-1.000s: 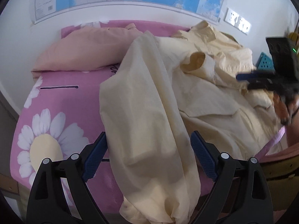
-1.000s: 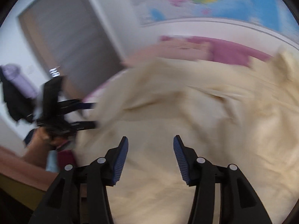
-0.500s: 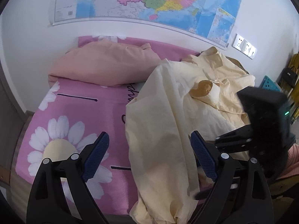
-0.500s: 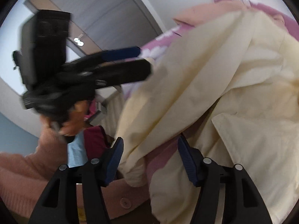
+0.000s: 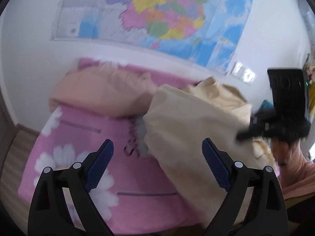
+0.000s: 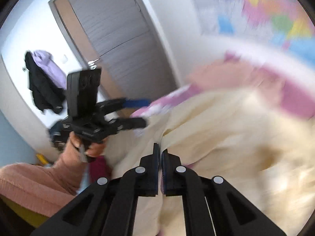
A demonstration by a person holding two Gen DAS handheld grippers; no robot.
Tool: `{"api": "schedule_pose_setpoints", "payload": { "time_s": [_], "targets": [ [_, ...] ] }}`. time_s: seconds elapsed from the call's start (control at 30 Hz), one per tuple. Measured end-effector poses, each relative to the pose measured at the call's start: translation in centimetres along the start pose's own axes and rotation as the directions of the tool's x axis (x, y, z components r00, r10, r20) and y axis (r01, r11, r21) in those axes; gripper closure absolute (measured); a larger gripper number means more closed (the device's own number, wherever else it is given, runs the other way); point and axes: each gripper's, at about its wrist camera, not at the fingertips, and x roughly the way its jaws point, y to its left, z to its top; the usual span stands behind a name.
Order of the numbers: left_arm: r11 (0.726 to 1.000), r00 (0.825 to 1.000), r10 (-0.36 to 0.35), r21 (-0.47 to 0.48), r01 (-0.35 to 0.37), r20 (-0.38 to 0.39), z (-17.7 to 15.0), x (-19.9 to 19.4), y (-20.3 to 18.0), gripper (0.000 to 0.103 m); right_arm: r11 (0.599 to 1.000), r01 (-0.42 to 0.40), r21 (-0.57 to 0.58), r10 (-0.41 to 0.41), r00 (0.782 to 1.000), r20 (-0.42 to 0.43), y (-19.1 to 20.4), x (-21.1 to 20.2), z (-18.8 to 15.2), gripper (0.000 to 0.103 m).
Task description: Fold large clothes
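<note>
A large pale yellow shirt [image 5: 189, 122] lies crumpled on the right half of a pink flowered bed [image 5: 82, 137]; it also fills the right wrist view [image 6: 226, 133], blurred. My left gripper [image 5: 157, 157] is open and empty, above the bed's near edge with the shirt's near fold between and beyond its pads. My right gripper [image 6: 160, 153] is shut on a fold of the shirt; in the left wrist view it [image 5: 283, 118] is held up at the right over the shirt. The left gripper also shows in the right wrist view [image 6: 130, 112], open.
A peach pillow [image 5: 102, 92] lies at the head of the bed under a wall map [image 5: 157, 19]. A grey door [image 6: 118, 39] and hanging clothes [image 6: 43, 78] are to the left. Wooden floor [image 5: 11, 153] shows left of the bed.
My right gripper has closed on the shirt fabric and lifted. My left gripper has tilted up and drawn back, still open; the shirt's hanging fold has been pulled toward the right.
</note>
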Motion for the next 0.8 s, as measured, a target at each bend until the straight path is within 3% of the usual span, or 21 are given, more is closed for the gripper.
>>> {"api": "schedule_pose_setpoints", "payload": {
  "time_s": [0.07, 0.13, 0.23, 0.33, 0.4, 0.47, 0.5, 0.57, 0.6, 0.7, 0.8],
  "targets": [
    [0.999, 0.999, -0.041, 0.025, 0.041, 0.003, 0.8, 0.5, -1.0, 0.013, 0.994, 0.099, -0.044, -0.098, 0.995, 0.021, -0.7, -3.1, 0.8, 0.100],
    [0.995, 0.997, -0.076, 0.064, 0.076, -0.011, 1.2, 1.5, -2.5, 0.012, 0.975, 0.214, -0.067, -0.212, 0.977, 0.035, -2.2, -7.0, 0.8, 0.100],
    [0.980, 0.986, -0.151, 0.117, 0.158, -0.066, 1.3, 4.5, -5.4, 0.012, 0.931, 0.362, -0.045, -0.362, 0.932, 0.003, -5.0, -9.8, -0.8, 0.099],
    [0.970, 0.978, -0.157, 0.167, 0.179, -0.138, 0.8, 8.4, -7.9, 0.012, 0.888, 0.456, 0.064, -0.450, 0.889, -0.090, -10.1, -10.1, -4.1, 0.094],
    [0.965, 0.971, -0.154, 0.182, 0.188, -0.185, 0.4, 10.9, -8.9, 0.012, 0.837, 0.528, 0.143, -0.507, 0.847, -0.161, -13.2, -10.1, -6.9, 0.068],
    [0.965, 0.967, -0.127, 0.197, 0.173, -0.223, 0.0, 13.3, -9.5, 0.012, 0.806, 0.522, 0.279, -0.490, 0.853, -0.181, -15.8, -10.8, -10.7, 0.044],
    [0.967, 0.963, -0.121, 0.192, 0.169, -0.240, -0.1, 14.3, -9.7, 0.012, 0.799, 0.506, 0.324, -0.482, 0.862, -0.158, -16.0, -10.8, -11.4, 0.039],
    [0.972, 0.958, -0.121, 0.163, 0.167, -0.259, 0.0, 15.6, -9.5, 0.012, 0.797, 0.427, 0.427, -0.435, 0.896, -0.087, -16.4, -12.2, -14.2, 0.033],
    [0.975, 0.958, -0.120, 0.152, 0.163, -0.262, 0.0, 16.0, -9.4, 0.012, 0.793, 0.407, 0.454, -0.430, 0.901, -0.057, -16.3, -12.9, -15.6, 0.027],
    [0.976, 0.959, -0.120, 0.145, 0.161, -0.257, 0.3, 16.4, -9.4, 0.012, 0.795, 0.370, 0.480, -0.415, 0.910, -0.014, -14.8, -13.0, -18.4, 0.017],
    [0.976, 0.961, -0.115, 0.149, 0.156, -0.252, 0.6, 16.7, -9.6, 0.012, 0.788, 0.406, 0.463, -0.441, 0.897, -0.035, -13.7, -11.8, -19.7, 0.017]
  ]
}}
